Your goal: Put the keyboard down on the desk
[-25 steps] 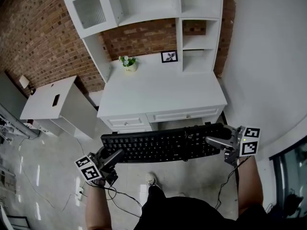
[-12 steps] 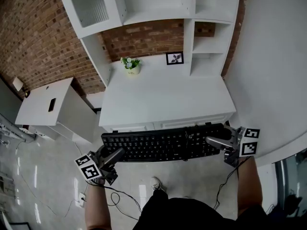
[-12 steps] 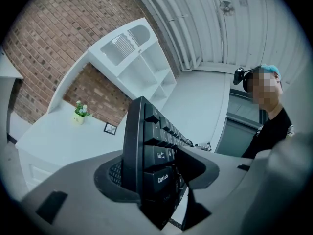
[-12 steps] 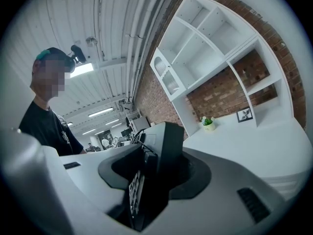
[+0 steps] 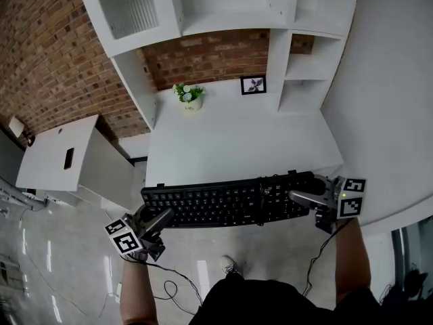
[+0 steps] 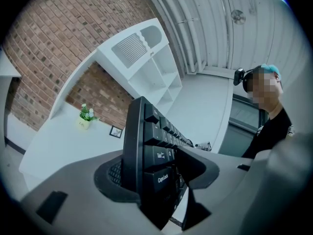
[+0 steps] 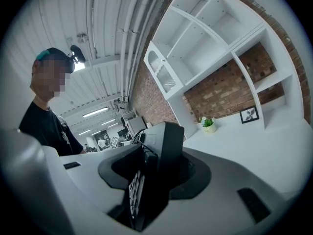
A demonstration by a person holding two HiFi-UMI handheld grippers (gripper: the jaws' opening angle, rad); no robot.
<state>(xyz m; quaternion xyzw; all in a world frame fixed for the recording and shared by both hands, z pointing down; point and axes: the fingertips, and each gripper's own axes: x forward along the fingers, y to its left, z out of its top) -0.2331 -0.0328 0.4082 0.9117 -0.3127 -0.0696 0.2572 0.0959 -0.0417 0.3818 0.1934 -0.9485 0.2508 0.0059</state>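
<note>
Here's the keyboard (image 5: 230, 202), black and full-size, carried level in the air between 2 grippers. In the head view it sits right at the near edge of the white tabletop (image 5: 237, 141), not yet resting on it.

The left gripper (image 5: 161, 218) has the left short end. Its own view shows both jaws pinching the board by the Tab and Caps Lock keys, one on the key side and one on the underside. The right gripper (image 5: 302, 198) does the same at the far right end, with its jaws clamped across the thickness beside the number pad.

How will it handle? It looks like a long, stiff plastic slab, probably light, and there's no visible sag across the span, so a grip at each end should suit it. The keys are the weak point, I'd say: the caps give under pressure and a pad could skid off them, so the firm edge of the case is the better place to bite. With a hold at each end, any twist in one hand goes straight into the board, so both ends ought to come down together and flat.

The landing area looks open, with the small plant pot (image 5: 190, 97) and the picture frame (image 5: 253, 84) well back by the brick wall.
</note>
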